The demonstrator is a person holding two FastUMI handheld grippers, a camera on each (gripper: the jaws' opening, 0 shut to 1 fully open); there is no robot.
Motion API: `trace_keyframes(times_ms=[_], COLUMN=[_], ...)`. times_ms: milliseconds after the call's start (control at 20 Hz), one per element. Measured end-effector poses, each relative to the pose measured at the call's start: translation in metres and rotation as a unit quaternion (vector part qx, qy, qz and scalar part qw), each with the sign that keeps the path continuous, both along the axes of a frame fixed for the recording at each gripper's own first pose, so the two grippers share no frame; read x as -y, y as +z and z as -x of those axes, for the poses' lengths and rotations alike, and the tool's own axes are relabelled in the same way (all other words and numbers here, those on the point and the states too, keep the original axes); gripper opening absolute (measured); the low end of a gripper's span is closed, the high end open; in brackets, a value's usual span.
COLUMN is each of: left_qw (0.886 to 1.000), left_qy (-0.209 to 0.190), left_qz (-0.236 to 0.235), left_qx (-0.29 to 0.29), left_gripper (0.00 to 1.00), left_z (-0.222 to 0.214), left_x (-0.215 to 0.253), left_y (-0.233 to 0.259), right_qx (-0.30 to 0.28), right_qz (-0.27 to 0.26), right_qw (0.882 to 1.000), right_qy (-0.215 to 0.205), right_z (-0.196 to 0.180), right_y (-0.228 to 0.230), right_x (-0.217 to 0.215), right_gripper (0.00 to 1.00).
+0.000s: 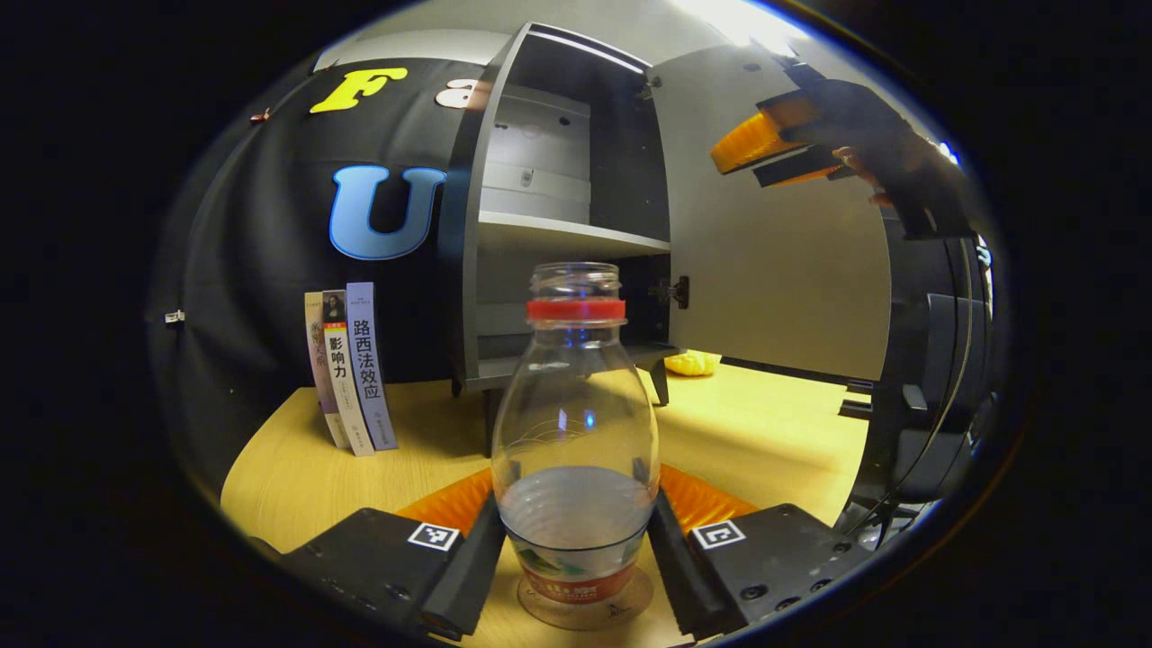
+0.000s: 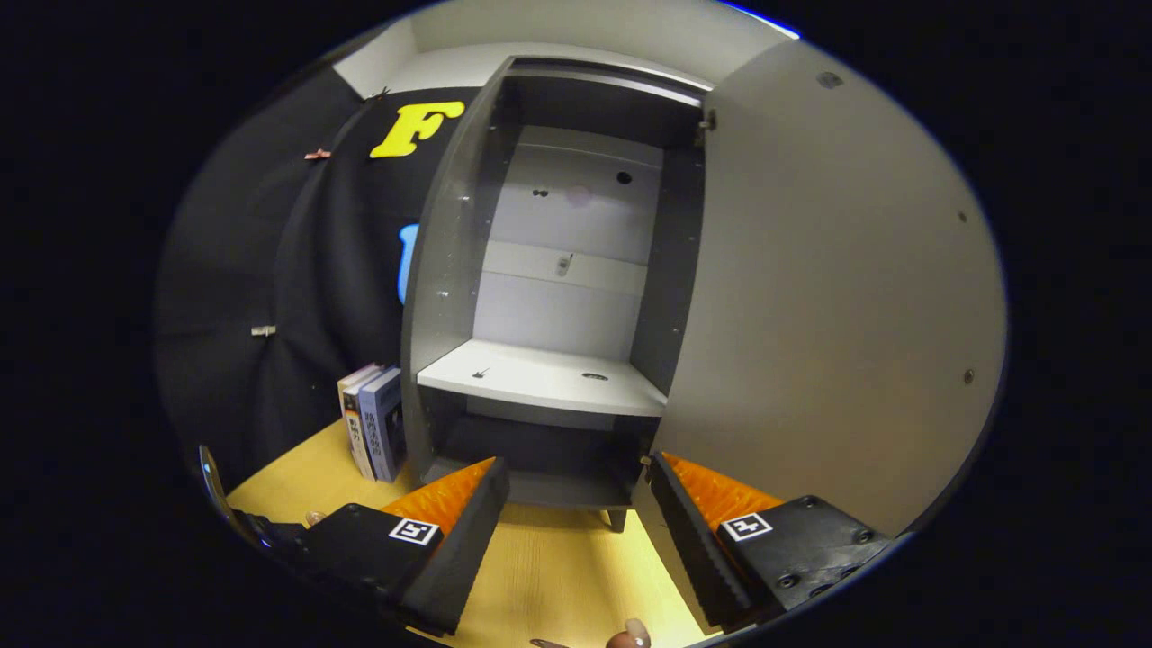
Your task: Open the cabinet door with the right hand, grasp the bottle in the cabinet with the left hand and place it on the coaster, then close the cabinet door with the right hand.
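The tall grey wooden cabinet [image 2: 558, 297] stands at the back edge of the pale wooden table [image 1: 765, 432], its flat grey door [image 2: 837, 297] swung wide and its shelves bare. Opening and fetching look done; what is left is letting go of the bottle and shutting the door. The clear plastic bottle with a red neck ring [image 1: 576, 432] stands upright on the round brown coaster [image 1: 630, 607] near the table's front edge. The left gripper [image 1: 576, 531] flanks its lower body, fingers touching or nearly so; a firm squeeze cannot be told. The right gripper [image 2: 576, 531], raised and empty, gapes wide facing the cabinet.
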State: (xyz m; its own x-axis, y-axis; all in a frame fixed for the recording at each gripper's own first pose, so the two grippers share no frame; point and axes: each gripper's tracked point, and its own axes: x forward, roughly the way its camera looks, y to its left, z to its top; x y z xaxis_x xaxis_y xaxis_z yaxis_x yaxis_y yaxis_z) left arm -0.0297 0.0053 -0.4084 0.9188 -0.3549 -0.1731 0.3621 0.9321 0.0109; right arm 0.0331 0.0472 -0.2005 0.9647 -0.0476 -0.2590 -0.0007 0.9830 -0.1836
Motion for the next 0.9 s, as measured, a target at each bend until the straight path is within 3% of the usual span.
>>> trace_keyframes(times_ms=[250, 650, 900], left_qw=[1.0, 1.0, 1.0], left_qy=[0.013, 0.017, -0.002], left_qz=[-0.017, 0.001, 0.004], left_qx=[0.004, 0.0, 0.026], left_gripper=[0.82, 0.93, 0.95], left_z=[-0.001, -0.011, -0.011], left_x=[-0.003, -0.005, 0.004], left_y=[-0.006, 0.023, 0.099], right_qx=[-0.003, 0.007, 0.054], right_qz=[0.004, -0.003, 0.007], right_qw=[1.0, 1.0, 0.998], right_qy=[0.023, 0.001, -0.014], right_z=[-0.001, -0.007, -0.015], right_y=[-0.007, 0.008, 0.057], right_x=[-0.019, -0.004, 0.005], right_gripper=[0.98, 0.98, 0.98])
